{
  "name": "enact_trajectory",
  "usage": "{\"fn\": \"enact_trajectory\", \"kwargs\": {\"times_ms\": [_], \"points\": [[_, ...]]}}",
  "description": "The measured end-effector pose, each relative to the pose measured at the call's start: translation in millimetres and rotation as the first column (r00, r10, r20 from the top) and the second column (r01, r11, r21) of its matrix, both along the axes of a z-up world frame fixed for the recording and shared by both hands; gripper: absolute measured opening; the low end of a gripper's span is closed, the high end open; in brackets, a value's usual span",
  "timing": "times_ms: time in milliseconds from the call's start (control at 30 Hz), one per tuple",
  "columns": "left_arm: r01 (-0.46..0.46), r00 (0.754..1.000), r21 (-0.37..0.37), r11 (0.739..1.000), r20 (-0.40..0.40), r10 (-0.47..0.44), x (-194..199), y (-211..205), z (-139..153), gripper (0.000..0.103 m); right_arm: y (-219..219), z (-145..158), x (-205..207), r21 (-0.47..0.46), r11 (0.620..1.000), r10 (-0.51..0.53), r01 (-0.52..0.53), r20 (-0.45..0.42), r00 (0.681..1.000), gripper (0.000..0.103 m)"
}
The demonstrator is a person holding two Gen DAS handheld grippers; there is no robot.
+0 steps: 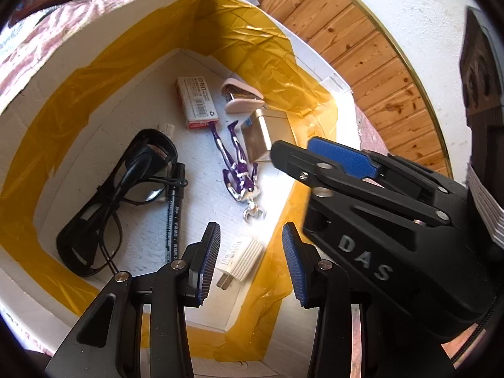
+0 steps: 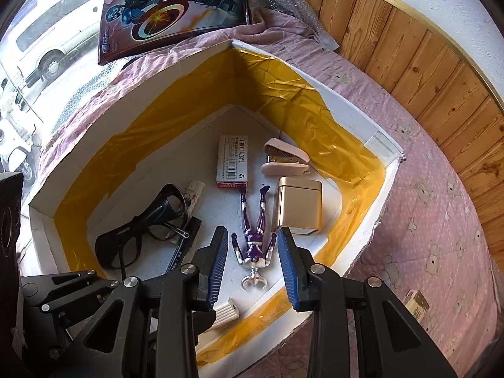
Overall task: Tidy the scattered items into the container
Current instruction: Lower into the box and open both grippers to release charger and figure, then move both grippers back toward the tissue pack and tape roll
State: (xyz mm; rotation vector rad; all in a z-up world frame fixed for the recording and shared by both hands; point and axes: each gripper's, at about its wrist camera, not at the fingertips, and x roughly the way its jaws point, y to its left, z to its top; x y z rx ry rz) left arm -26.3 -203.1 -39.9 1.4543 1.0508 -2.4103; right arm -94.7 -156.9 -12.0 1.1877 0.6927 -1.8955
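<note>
A white foam box point(image 2: 346, 116) lined with yellow tape holds a staples carton point(image 2: 232, 160), a pink stapler point(image 2: 285, 157), a gold tin point(image 2: 299, 204), black glasses point(image 2: 148, 230), a black pen point(image 1: 174, 208) and a purple figure point(image 2: 255, 239). A white plug point(image 1: 242, 261) lies on the box floor. My left gripper point(image 1: 250, 264) hovers open above it, its pads clear of the plug. My right gripper point(image 2: 252, 267) stands open over the purple figure with nothing between its fingers. In the left wrist view the right gripper point(image 1: 315, 160) hangs beside the gold tin point(image 1: 267, 135).
The box rests on a pink sheet point(image 2: 425, 220) printed with bears. A toy carton point(image 2: 173, 9) lies behind it and a small carton point(image 2: 417, 305) lies on the sheet at the right. A wood-panelled wall point(image 2: 425, 63) runs along the right side.
</note>
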Motion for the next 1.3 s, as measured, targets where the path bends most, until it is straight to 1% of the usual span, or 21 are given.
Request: {"fn": "enact_trajectory", "kwargs": {"times_ms": [67,133,200,300,367,433,500,567,633,733,800,900,967,1033,1133,1200,1267,1300], "points": [[-0.022,0.999,-0.029,0.999,-0.024,0.021,4.4,-0.9,6.8,0.044,9.3,13.6,4.2,-0.061,0.998,-0.020,0.018,-0.020,1.000,0.035],[-0.036,0.997,-0.055,0.998,-0.069,0.032,9.4,-0.1,16.7,0.044,24.7,33.1,12.0,-0.159,0.987,-0.044,0.038,-0.037,0.998,0.035],[-0.041,0.992,-0.088,0.995,-0.123,0.030,13.7,4.3,28.4,0.044,42.6,49.6,21.5,-0.236,0.970,-0.067,0.053,-0.051,0.996,0.035],[-0.037,0.978,-0.146,0.989,-0.208,0.006,21.3,15.7,47.4,0.044,70.7,67.8,35.0,-0.319,0.945,-0.099,0.079,-0.046,0.994,0.035],[-0.020,0.963,-0.200,0.980,-0.266,-0.035,26.1,29.5,61.7,0.044,91.7,79.0,44.7,-0.372,0.924,-0.111,0.088,-0.038,0.993,0.035],[0.013,0.941,-0.260,0.965,-0.324,-0.100,31.4,48.2,76.2,0.044,112.2,89.5,54.0,-0.424,0.901,-0.120,0.094,-0.036,0.992,0.035],[0.060,0.918,-0.301,0.952,-0.358,-0.171,35.5,66.7,85.9,0.044,136.1,96.8,63.1,-0.468,0.878,-0.137,0.100,-0.044,0.990,0.036],[0.117,0.897,-0.316,0.942,-0.373,-0.237,37.8,84.2,89.1,0.045,160.8,99.2,70.8,-0.487,0.867,-0.162,0.110,-0.066,0.985,0.040],[0.186,0.880,-0.313,0.931,-0.370,-0.300,34.9,101.1,86.0,0.048,186.6,96.4,75.0,-0.483,0.866,-0.197,0.130,-0.090,0.976,0.042],[0.274,0.857,-0.301,0.913,-0.354,-0.374,29.4,125.5,76.6,0.051,227.2,78.9,72.6,-0.458,0.868,-0.264,0.194,-0.094,0.960,0.045],[0.326,0.846,-0.270,0.906,-0.346,-0.407,24.7,138.3,69.9,0.052,252.5,63.2,59.2,-0.419,0.866,-0.331,0.272,-0.074,0.941,0.045],[0.380,0.836,-0.227,0.896,-0.331,-0.439,10.4,160.8,62.1,0.056,284.9,43.0,33.0,-0.365,0.843,-0.440,0.396,-0.043,0.897,0.045],[0.405,0.836,-0.214,0.889,-0.306,-0.455,-5.1,180.0,55.2,0.058,306.1,29.9,19.7,-0.328,0.830,-0.493,0.452,-0.051,0.869,0.045],[0.435,0.834,-0.204,0.877,-0.277,-0.478,-21.0,197.5,46.0,0.059,328.3,14.1,4.0,-0.272,0.814,-0.545,0.514,-0.050,0.837,0.046],[0.461,0.840,-0.206,0.863,-0.211,-0.500,-49.9,222.9,25.8,0.060,360.7,-9.7,-19.5,-0.202,0.788,-0.599,0.582,-0.035,0.800,0.048],[0.453,0.854,-0.234,0.860,-0.162,-0.494,-70.2,237.4,10.9,0.060,376.8,-25.7,-33.7,-0.153,0.787,-0.609,0.597,-0.042,0.792,0.049],[0.432,0.873,-0.247,0.867,-0.127,-0.471,-89.6,244.6,-3.7,0.060,387.6,-42.1,-42.9,-0.106,0.795,-0.605,0.597,-0.062,0.794,0.050],[0.423,0.881,-0.247,0.872,-0.115,-0.460,-98.8,246.6,-10.0,0.060,393.2,-49.9,-45.9,-0.094,0.799,-0.600,0.594,-0.057,0.798,0.050]]}}
